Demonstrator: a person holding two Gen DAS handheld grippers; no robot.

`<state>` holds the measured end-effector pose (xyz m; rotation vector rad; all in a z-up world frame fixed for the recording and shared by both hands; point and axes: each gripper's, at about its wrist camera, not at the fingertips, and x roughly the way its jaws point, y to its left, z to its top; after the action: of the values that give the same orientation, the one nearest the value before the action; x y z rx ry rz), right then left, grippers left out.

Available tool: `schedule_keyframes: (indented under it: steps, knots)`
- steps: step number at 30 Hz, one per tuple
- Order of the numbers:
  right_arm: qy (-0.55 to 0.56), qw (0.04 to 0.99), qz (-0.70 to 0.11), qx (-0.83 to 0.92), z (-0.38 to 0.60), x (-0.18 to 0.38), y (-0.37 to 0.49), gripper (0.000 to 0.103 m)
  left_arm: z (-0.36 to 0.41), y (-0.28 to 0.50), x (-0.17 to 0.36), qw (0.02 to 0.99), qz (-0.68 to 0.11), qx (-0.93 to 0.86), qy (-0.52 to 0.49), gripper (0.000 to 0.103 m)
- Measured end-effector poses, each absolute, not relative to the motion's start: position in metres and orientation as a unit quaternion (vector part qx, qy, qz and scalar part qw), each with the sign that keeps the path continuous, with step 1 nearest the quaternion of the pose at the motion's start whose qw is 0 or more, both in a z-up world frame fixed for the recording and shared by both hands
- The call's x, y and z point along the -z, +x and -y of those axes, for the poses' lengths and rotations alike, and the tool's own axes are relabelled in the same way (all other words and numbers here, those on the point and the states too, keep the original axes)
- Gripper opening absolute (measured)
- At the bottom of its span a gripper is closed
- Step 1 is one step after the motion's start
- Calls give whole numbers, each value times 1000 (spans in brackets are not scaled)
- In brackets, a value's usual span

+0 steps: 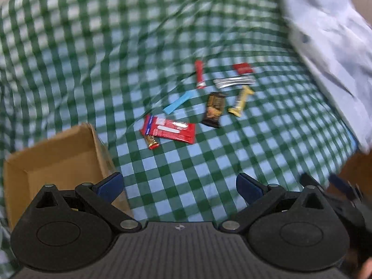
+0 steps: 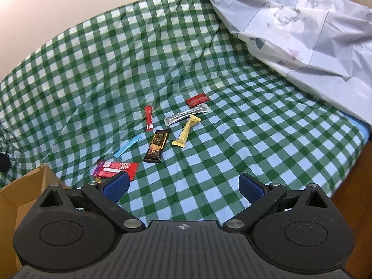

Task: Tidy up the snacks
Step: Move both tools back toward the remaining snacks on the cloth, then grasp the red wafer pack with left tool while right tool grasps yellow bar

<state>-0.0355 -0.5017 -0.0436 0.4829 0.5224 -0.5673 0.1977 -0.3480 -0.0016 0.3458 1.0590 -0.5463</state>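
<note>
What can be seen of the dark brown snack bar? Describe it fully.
The dark brown snack bar is a flat, glossy, sealed wrapper, nearly black, with gold lettering and a golden picture towards its near end. It lies flat on the green checked cloth, running lengthwise away from the camera. The yellow bar lies just to its right and the blue stick to its left; none touches it. No gripper holds it.

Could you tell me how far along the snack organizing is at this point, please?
Nothing looks done yet: what shows of the cardboard box holds no snacks. Nothing is in hand; the left gripper and right gripper are both open and empty. All the sorting is left: the red wafer pack, blue stick, dark chocolate bar, yellow bar, silver sachet and red stick lie on the checkered cloth.
</note>
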Motion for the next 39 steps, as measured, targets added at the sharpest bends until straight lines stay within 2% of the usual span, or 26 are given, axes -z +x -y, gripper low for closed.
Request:
schedule_keyframes:
  steps: [6,16,23,25,27,30,33,34,35,36,37,38,39]
  knots:
    - [227,898,-267,266,546,80,21,100,394,285,80,791,-576,195,68,103]
    - [215,899,-282,258,630,153,141,100,447,358,194,781,-615,105,-15,103]
    - [224,893,-275,278,682,195,205,100,464,384,236,786,-615,57,-39,103]
    - [224,887,-294,275,691,207,220,101,459,396,251,775,-629,44,-43,103]
    - [222,869,-336,289,698,225,234,103,459,398,249,777,-626,38,-48,103]
    - [156,880,-339,293,685,231,239,103,462,400,252,774,-631,39,-36,103]
    - [158,886,-326,291,685,232,234,102,471,403,253,772,-634,35,-17,103]
    - [154,886,-329,289,684,232,235,102,473,402,252,774,-632,30,-10,95]
    - [150,885,-333,289,684,230,234,92,473,400,250,780,-625,20,-2,80]
    - [146,886,-331,291,682,228,231,69,472,397,245,786,-618,10,7,71]
    - [142,890,-324,289,680,225,227,54,471,394,241,792,-610,14,16,57]
    - [137,894,-321,280,678,222,223,29,470,392,238,795,-606,23,21,53]
    - [133,896,-324,272,676,221,222,26,468,390,237,796,-604,31,24,51]
